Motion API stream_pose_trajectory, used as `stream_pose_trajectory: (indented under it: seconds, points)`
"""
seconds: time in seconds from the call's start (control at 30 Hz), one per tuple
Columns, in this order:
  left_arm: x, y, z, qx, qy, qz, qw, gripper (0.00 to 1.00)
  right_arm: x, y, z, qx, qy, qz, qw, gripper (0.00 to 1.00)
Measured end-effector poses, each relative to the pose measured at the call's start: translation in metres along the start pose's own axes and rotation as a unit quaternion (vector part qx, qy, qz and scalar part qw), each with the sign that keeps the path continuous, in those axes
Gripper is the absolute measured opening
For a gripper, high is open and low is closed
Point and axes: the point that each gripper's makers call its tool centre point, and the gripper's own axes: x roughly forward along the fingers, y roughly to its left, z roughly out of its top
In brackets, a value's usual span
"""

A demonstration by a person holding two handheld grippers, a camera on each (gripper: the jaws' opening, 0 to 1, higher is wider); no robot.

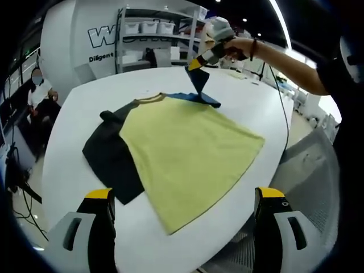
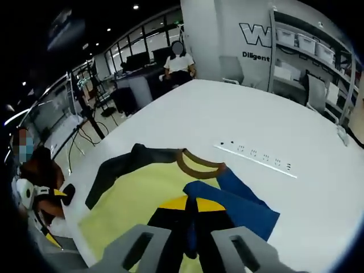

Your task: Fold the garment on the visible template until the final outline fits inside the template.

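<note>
A yellow T-shirt lies flat on the white table, with a dark sleeve spread to the left and a brown collar. Its blue sleeve is pulled up off the table by my right gripper, held in a person's hand. In the right gripper view, that gripper is shut on the blue sleeve, above the yellow body. My left gripper hovers over the near hem, its jaws wide open with nothing between them.
A thin strip with dark dots lies on the table beyond the collar. Shelves with bins stand at the back. A person sits past the table's left edge. A mesh chair is at the right edge.
</note>
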Motion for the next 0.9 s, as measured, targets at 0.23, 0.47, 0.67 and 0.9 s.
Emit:
stream_pose_trajectory:
  seconds: [0.23,0.47,0.67,0.9]
  points:
    - [0.001,0.003,0.003,0.004,0.0,0.001,1.0,0.99,0.023,0.025,0.011,-0.013,0.011,0.02,0.9996,0.0]
    - [0.0,0.003,0.002,0.003,0.0,-0.001,1.0,0.99,0.044,0.041,0.025,-0.019,0.019,0.033,0.9991,0.0]
    - [0.0,0.003,-0.002,0.001,0.005,-0.003,1.0,0.99,0.059,0.055,0.026,-0.035,0.03,0.027,0.9986,0.0]
    - [-0.002,0.005,-0.003,-0.002,0.001,0.002,1.0,0.99,0.064,0.08,0.027,-0.042,0.03,0.036,0.998,0.0]
